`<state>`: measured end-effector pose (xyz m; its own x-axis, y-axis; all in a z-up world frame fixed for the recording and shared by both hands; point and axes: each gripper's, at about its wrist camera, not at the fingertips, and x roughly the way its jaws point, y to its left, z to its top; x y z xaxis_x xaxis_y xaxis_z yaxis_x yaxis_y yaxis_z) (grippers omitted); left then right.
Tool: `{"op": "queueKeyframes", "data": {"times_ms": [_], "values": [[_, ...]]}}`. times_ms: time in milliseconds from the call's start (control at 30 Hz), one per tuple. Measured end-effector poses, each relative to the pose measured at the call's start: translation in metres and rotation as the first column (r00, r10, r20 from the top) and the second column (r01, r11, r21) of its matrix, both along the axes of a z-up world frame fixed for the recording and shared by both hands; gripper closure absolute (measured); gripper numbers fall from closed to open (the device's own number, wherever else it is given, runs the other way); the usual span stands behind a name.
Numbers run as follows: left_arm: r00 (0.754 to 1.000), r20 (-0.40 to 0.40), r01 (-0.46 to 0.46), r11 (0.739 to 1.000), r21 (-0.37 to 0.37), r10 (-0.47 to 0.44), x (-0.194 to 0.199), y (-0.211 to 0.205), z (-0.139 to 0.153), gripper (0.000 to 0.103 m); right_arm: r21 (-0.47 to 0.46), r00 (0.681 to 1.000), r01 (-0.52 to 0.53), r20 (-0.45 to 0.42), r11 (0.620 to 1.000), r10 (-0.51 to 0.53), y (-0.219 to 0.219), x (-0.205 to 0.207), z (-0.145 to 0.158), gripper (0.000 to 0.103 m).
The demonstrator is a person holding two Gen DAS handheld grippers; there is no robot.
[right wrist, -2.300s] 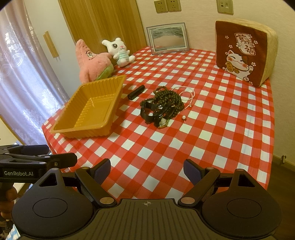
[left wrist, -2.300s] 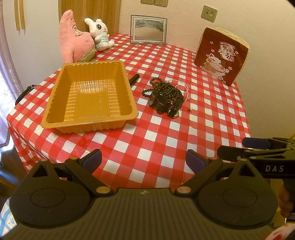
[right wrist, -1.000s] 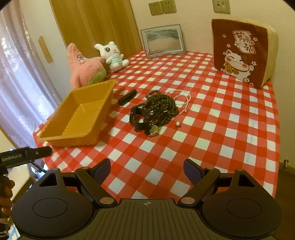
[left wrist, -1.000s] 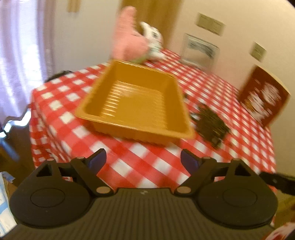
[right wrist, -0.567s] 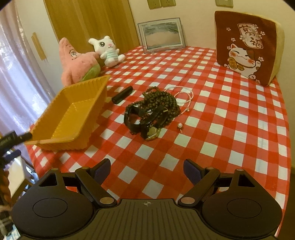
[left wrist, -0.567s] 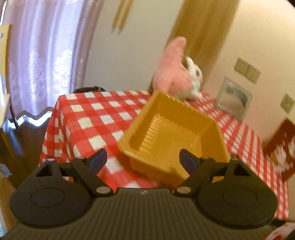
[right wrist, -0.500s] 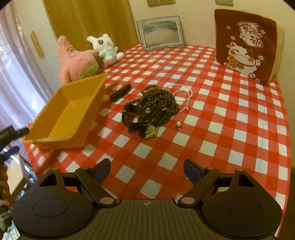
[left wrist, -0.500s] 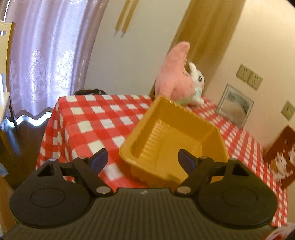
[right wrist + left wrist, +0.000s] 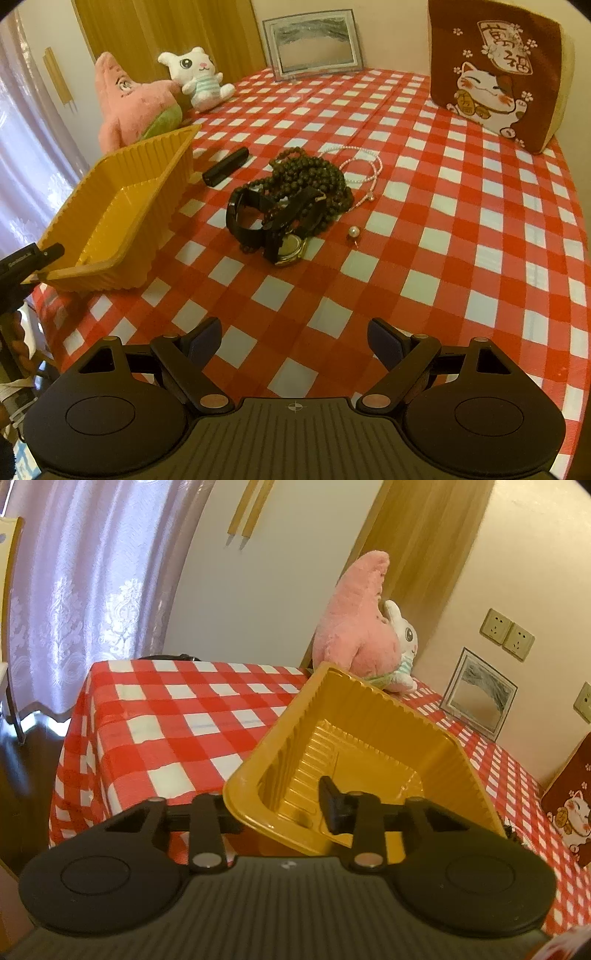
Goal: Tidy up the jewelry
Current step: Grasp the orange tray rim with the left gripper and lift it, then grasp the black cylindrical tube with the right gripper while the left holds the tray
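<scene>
**Left grips tray corner, jewelry waits**

Left hand-held gripper (image 9: 284, 806) pinches the orange tray (image 9: 110, 218) at its near corner; right hand-held gripper (image 9: 295, 341) spread wide; only the right view shows the jewelry pile (image 9: 291, 201), mid-tabletop (image 9: 461, 229), at the tray's 3 o'clock.

Your left gripper's (image 9: 286, 805) outer finger hidden behind the yellow tray's (image 9: 369, 701) corner wall, cat cushion (image 9: 569, 805) cut off at frame edge, tangled jewelry pile (image 9: 291, 206) pieces indistinguishable.
</scene>
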<state>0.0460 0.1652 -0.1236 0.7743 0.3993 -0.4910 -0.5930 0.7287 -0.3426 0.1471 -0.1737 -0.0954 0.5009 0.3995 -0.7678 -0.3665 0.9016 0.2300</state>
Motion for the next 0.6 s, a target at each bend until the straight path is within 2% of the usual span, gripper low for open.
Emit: {"op": "queueKeyframes", "data": {"times_ms": [100,167,433,600], "values": [[1.0,-0.005,0.003,1.0,0.027,-0.003,0.003,0.001,-0.001,0.083,-0.004,1.0,-0.004,-0.01,1.0,0.004,0.002,0.002,-0.004,0.017],[1.0,-0.004,0.009,0.999,0.04,-0.009,0.003,0.003,-0.001,0.092,-0.006,1.0,-0.005,-0.018,1.0,0.005,0.004,0.003,-0.006,0.017],[0.994,-0.018,0.112,0.982,0.152,-0.11,0.002,-0.002,0.017,0.096,-0.003,1.0,-0.003,-0.02,1.0,0.003,0.008,0.012,-0.008,0.017],[0.988,-0.032,0.153,0.957,0.247,-0.149,0.002,-0.005,0.033,0.097,-0.004,1.0,-0.001,0.015,1.0,0.001,0.013,0.02,-0.004,0.017]]}}
